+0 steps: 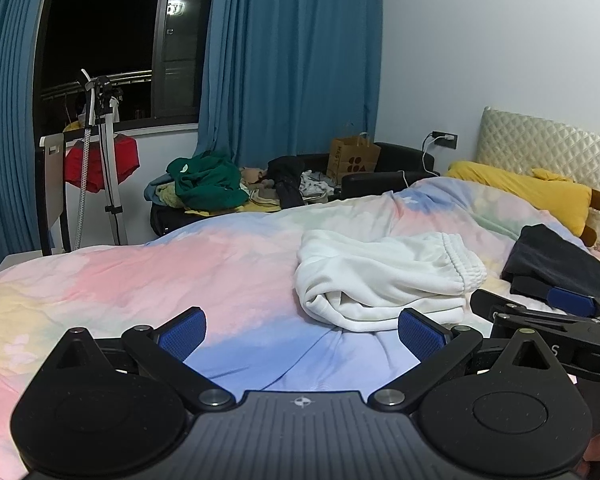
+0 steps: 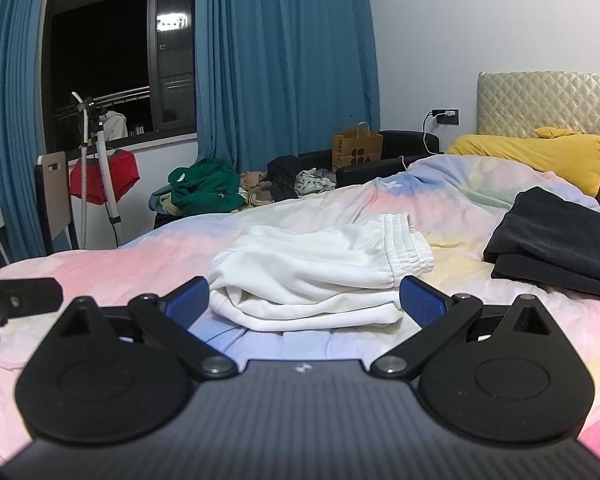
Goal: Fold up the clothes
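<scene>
White sweatpants lie folded at twelve o'clock, a folded black garment at two — left gripper and right gripper both spread, empty (unfolded heap probably remains).

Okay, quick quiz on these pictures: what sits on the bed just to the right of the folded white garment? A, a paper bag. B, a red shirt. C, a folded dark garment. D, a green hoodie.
C: a folded dark garment lies on the bedspread to the right of the white garment, near the yellow pillow.
</scene>
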Tool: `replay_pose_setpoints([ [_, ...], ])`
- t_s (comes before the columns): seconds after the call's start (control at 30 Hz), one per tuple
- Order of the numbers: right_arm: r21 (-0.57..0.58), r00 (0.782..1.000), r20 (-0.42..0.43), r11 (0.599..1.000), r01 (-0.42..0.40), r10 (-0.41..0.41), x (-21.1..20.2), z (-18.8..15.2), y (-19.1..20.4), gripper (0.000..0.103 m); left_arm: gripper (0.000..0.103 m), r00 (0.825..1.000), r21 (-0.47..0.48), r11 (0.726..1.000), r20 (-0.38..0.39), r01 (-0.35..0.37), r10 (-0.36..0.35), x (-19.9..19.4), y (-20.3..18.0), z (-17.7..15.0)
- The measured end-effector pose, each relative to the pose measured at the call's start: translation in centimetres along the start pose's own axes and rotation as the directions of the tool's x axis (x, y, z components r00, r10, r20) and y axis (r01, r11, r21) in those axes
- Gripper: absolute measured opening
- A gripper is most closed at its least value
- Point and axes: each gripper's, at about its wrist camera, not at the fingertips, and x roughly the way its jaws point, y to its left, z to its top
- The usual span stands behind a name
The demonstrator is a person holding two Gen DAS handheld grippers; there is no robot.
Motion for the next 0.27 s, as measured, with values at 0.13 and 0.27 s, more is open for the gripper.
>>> replay_pose_setpoints([
  [0.13,-0.008,1.000,0.001,1.000,0.002,-0.002,-0.06,-0.04,0.19,0.103,0.103,1.000,-0.010,1.000,0.003,-0.006,0.006,-0.18,0.17,0.10],
  [0.27,-0.005,1.000,0.002,1.000,0.001,-0.001,-0.09,-0.10,0.03,0.103,0.103,1.000,-0.010,1.000,0.006,-0.007,0.007,-0.40,0.21,0.14],
])
